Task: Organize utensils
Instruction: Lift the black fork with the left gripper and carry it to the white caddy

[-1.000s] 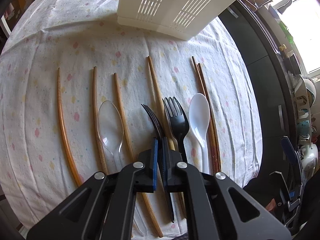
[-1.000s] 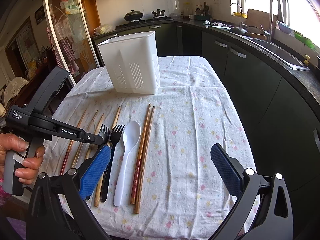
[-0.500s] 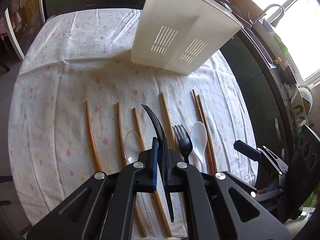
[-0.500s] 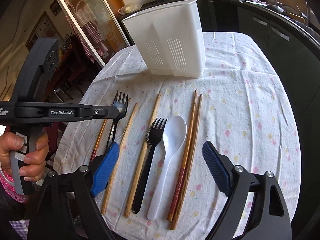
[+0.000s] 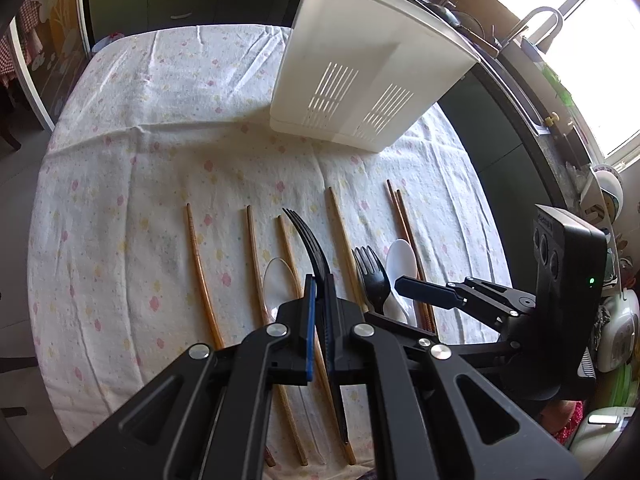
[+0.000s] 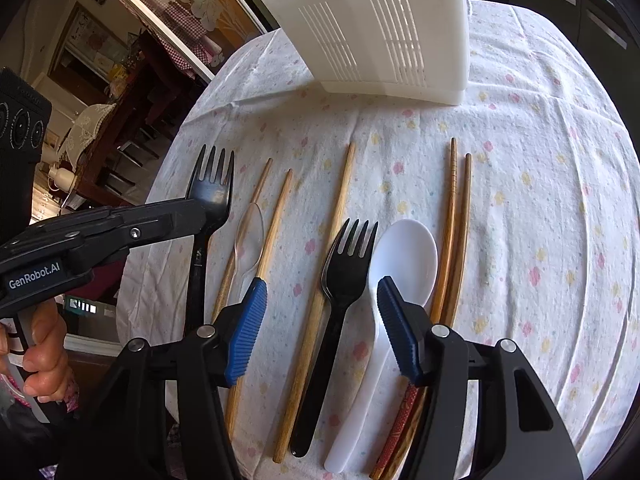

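My left gripper [image 5: 319, 322] pinches a black plastic fork [image 6: 210, 196] lifted edge-on, ready for the white slotted plastic caddy [image 5: 360, 76]; my right gripper [image 6: 320, 328] hangs half-open over a second black fork [image 6: 344, 276] on the floral tablecloth [image 6: 540, 200], its next pick

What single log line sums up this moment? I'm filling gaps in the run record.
left gripper: shut on black plastic fork, lifted | right gripper: open over second black plastic fork | white slotted plastic holder: upright
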The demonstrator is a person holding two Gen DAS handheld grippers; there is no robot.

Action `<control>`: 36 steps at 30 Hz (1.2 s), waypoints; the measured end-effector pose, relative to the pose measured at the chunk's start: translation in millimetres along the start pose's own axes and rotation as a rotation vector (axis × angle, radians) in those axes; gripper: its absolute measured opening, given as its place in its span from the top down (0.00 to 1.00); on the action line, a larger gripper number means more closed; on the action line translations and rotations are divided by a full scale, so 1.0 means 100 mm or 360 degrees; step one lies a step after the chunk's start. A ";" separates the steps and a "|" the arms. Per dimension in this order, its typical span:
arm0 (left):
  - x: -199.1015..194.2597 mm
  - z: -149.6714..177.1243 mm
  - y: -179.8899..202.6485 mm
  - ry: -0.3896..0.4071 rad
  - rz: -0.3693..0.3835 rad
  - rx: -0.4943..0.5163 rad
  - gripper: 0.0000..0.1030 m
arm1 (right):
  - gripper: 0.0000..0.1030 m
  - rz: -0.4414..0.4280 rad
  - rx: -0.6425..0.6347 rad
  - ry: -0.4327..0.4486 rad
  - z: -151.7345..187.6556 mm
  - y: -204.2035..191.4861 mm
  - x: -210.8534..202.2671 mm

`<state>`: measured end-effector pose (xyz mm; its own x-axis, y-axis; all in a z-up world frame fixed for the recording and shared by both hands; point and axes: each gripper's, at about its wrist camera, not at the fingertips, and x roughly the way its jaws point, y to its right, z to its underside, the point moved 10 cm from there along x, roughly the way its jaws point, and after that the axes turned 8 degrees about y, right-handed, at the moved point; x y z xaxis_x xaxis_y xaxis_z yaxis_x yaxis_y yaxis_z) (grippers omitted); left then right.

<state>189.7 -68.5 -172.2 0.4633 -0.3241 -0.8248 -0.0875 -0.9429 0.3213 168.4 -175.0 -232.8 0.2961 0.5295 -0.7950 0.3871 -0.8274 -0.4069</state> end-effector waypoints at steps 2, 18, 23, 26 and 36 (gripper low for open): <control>-0.02 0.00 0.00 0.0007 0.0002 0.0003 0.96 | 0.47 -0.0016 -0.0005 -0.0016 0.02 -0.03 0.03; -0.07 -0.02 0.02 0.0021 0.0005 0.0038 0.96 | 0.74 0.0105 -0.0020 0.0012 -0.06 0.11 0.11; -0.09 -0.04 0.03 0.0035 0.0008 0.0052 0.96 | 0.75 0.0095 -0.0029 0.0092 -0.08 0.10 0.03; -0.13 -0.08 0.03 0.0052 0.0019 0.0051 0.96 | 0.75 0.0034 -0.0002 0.0164 -0.11 0.08 -0.11; -0.82 -0.96 0.43 0.0435 0.0126 0.0140 0.96 | 0.75 -0.0056 0.0052 0.0470 -0.34 0.10 -0.83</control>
<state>232.5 -75.5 -46.3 0.6713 -0.3753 -0.6391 -0.2035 -0.9225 0.3280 177.3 -220.6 -155.3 0.5259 0.5854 -0.6170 0.3747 -0.8107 -0.4499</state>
